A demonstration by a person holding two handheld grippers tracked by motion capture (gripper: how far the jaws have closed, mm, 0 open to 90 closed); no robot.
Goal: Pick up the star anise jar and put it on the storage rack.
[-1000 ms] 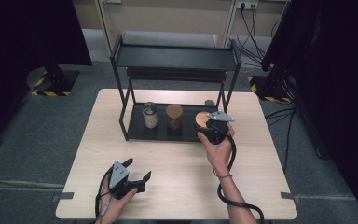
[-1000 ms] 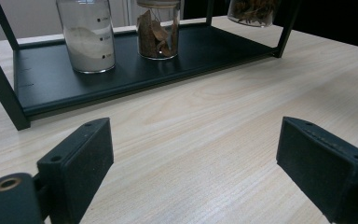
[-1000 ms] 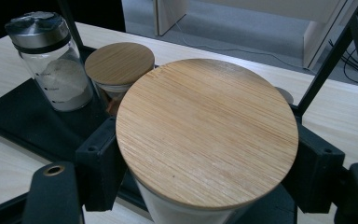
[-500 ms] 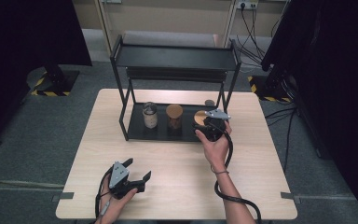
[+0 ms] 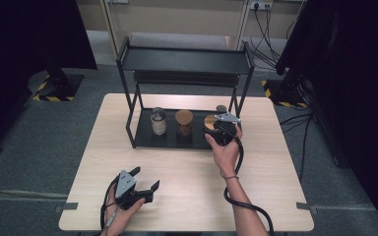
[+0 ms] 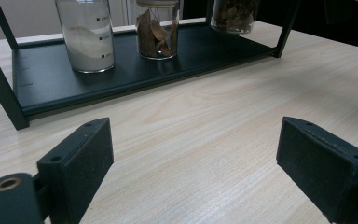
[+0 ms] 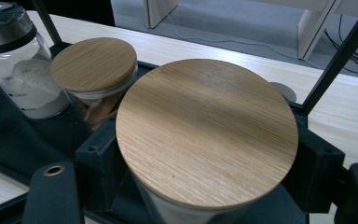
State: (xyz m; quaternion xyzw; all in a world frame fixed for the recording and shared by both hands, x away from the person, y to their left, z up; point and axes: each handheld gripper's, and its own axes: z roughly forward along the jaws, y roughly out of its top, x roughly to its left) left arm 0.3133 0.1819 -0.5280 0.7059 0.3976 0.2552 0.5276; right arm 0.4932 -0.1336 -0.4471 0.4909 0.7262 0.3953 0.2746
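A glass jar with a wooden lid [image 7: 207,130] stands at the right end of the black rack's lower shelf [image 5: 145,135]. My right gripper [image 5: 215,129] is shut on it, one pad [image 7: 100,158] on each side of the glass below the lid. I cannot tell whether the jar rests on the shelf or is held just above it. On the same shelf stand a second wooden-lidded jar [image 5: 183,122] of brown pieces and a metal-lidded jar [image 5: 158,121] of white powder. My left gripper [image 5: 146,177] lies near the table's front edge, open and with nothing between its jaws.
The two-tier black rack [image 5: 187,61] stands at the back of the wooden table [image 5: 275,196]; its posts frame the shelf. A small grey round object [image 5: 221,108] lies behind the held jar. Cables trail from both grippers.
My right hand has edged slightly toward the rack with the jar in its grip. The left gripper has stayed where it was.
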